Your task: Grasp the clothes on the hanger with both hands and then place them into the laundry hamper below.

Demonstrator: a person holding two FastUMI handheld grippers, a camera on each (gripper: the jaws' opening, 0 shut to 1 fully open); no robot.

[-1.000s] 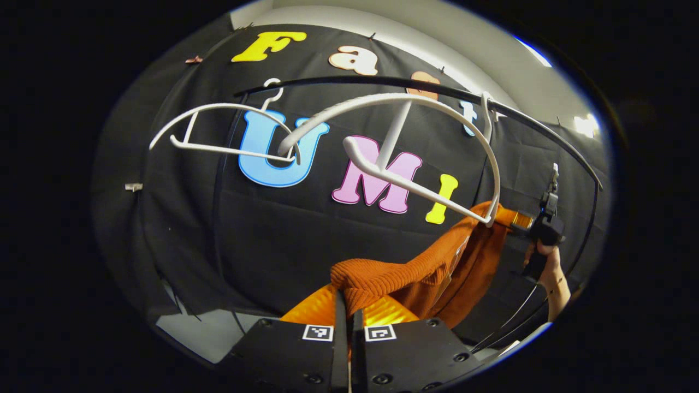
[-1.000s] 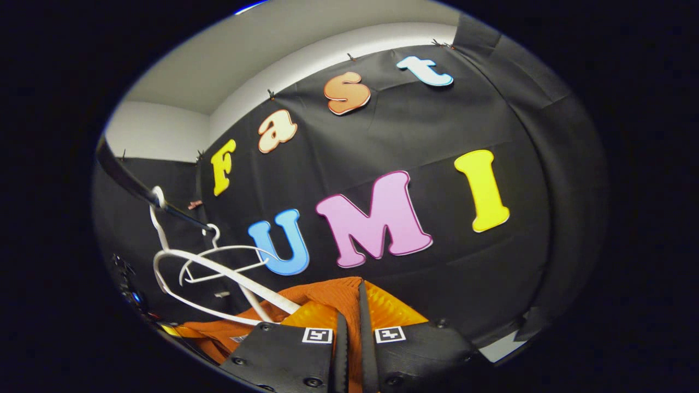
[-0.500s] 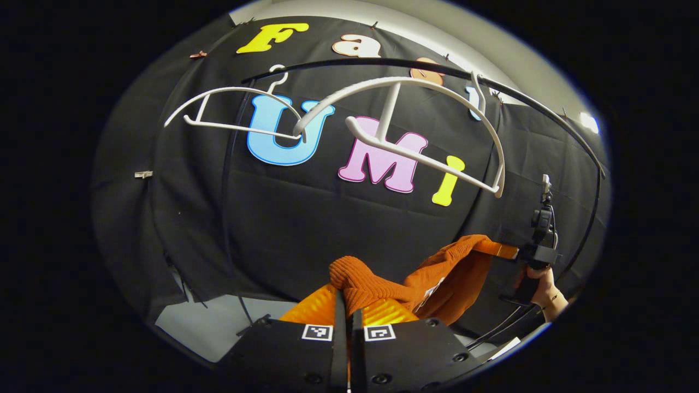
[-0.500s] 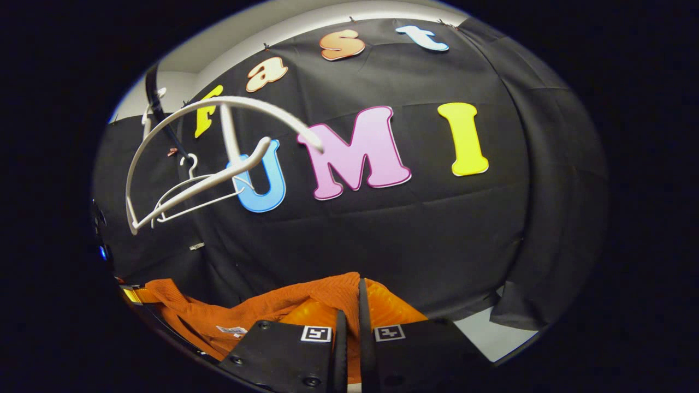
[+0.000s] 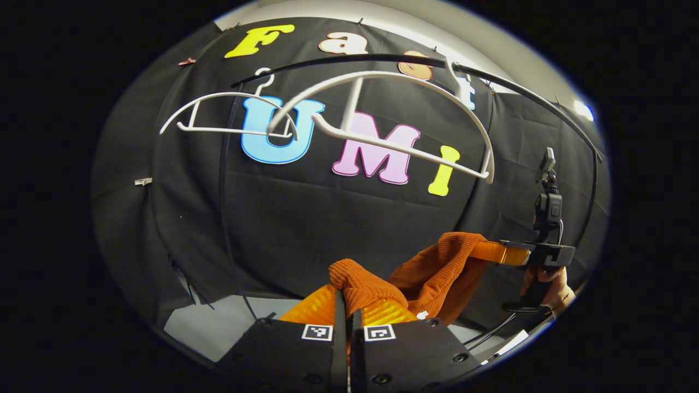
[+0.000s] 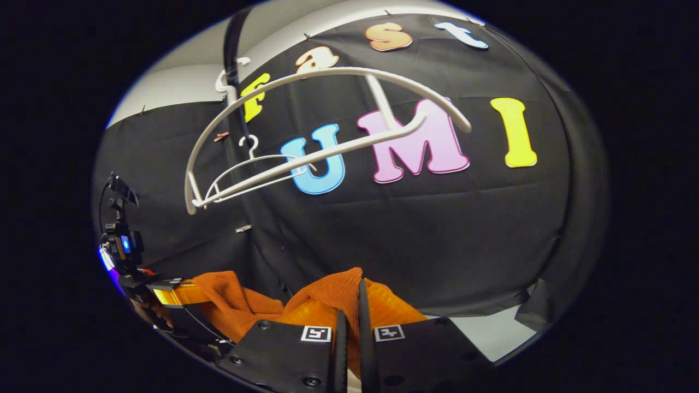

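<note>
the orange sweater (image 5: 437,267) hangs in the air between my two grippers, and it is off the hanger now. my left gripper (image 5: 348,297) is squeezed tight on one bunch of it, right in front of me, with the knit bulging up over my fingers. my right gripper (image 6: 352,297) is squeezed tight on another bunch the same way. the sweater runs long from one gripper across to the other, with a droop in the middle. in the left gripper view i can see the other gripper off to the side, with a hand (image 5: 546,286) holding it, and the cloth reaches right up to it. both grippers are on the sweater, so neither one is nearer. the big white hanger (image 5: 382,117) is above the sweater, bare, on the black rail (image 5: 524,95), and a smaller white hanger (image 5: 229,112) hangs beside it. the sweater sits well under them, so i think it will not catch if i go down. i cannot see the hamper, so i guess it is under my grippers. the black wall cloth (image 6: 415,234) is behind, and there is open room below it, where pale floor (image 5: 218,325) shows. i think the next move is straight down, both grippers together.
</note>
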